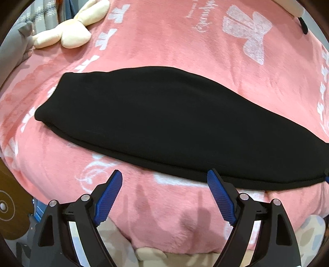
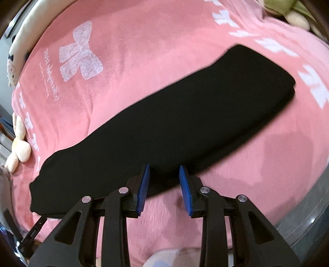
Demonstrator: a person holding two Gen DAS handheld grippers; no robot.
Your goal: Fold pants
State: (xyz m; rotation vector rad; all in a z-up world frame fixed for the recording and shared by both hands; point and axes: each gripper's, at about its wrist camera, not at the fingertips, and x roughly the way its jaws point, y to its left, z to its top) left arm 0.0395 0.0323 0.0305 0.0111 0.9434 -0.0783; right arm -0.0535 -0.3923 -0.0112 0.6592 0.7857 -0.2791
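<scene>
Black pants (image 1: 164, 123), folded into one long narrow strip, lie flat on a pink blanket (image 1: 164, 41). My left gripper (image 1: 164, 172) is open wide, hovering just in front of the strip's near edge. Its right finger (image 1: 220, 195) reaches that edge and its left finger sits over bare blanket. In the right wrist view the pants (image 2: 185, 123) run diagonally from lower left to upper right. My right gripper (image 2: 163, 166) stands partly open at their near edge. A little black fabric sits between its tips, and the pads do not visibly press on it.
A cream plush toy (image 1: 70, 30) lies at the blanket's far left; it shows in the right wrist view as the cream plush toy (image 2: 18, 143). More plush toys (image 2: 287, 10) sit at the far corner. A wooden surface (image 1: 10, 205) is off the bed's left edge and a grey rim (image 2: 308, 215) at its right.
</scene>
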